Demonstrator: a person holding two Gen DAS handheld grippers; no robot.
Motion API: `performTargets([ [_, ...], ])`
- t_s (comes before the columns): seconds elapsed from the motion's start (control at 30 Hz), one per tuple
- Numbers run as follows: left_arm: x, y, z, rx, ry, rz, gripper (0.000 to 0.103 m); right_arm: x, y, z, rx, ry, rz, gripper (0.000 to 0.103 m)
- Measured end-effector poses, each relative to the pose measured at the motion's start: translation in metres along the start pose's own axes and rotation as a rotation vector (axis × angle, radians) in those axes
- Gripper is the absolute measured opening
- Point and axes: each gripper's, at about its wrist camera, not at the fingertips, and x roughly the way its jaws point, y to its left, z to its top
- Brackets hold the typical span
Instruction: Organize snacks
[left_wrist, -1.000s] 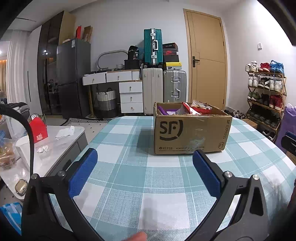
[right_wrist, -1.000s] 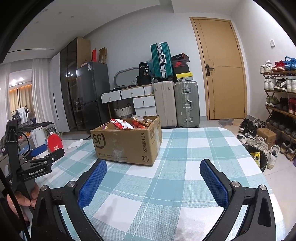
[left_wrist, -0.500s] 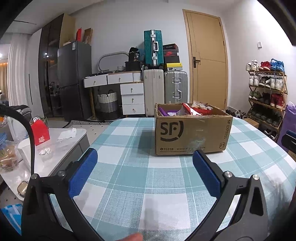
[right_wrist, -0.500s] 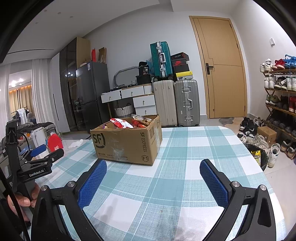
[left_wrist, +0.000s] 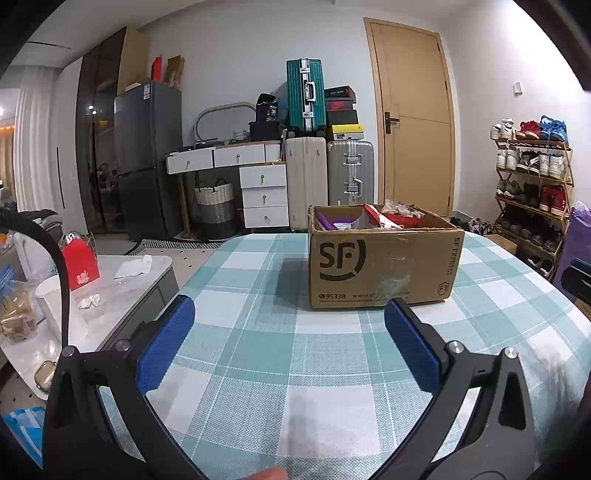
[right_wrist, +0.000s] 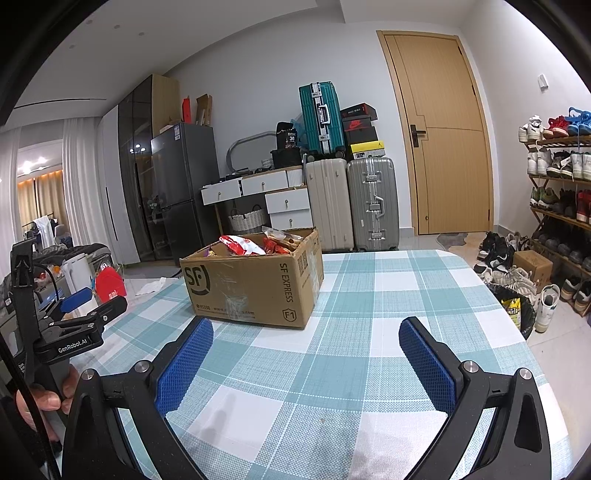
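A brown cardboard box printed "SF" stands on the teal checked tablecloth, its flaps open. Red and purple snack packets poke out of its top. In the right wrist view the same box stands ahead and to the left, with red packets heaped inside. My left gripper hovers open just short of the box front, nothing between its blue pads. My right gripper is open and empty too, over bare cloth to the right of the box. The left gripper also shows at the left edge, held by a hand.
A low white side table with a red carton and cups stands left of the table. Suitcases and white drawers line the back wall. A shoe rack, loose shoes and a bin lie beyond the table's right edge.
Both grippers have drifted slightly nearer the box and a little lower. Both stay open and empty, and the box has not moved.
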Motion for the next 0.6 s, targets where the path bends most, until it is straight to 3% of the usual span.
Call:
performTargets([
  [0.6,-0.0003,0.0016,-0.0021,0.000,-0.010,-0.016,0.103,0.0007,-0.0002,-0.0034,0.006,0.003,-0.004,0.103],
])
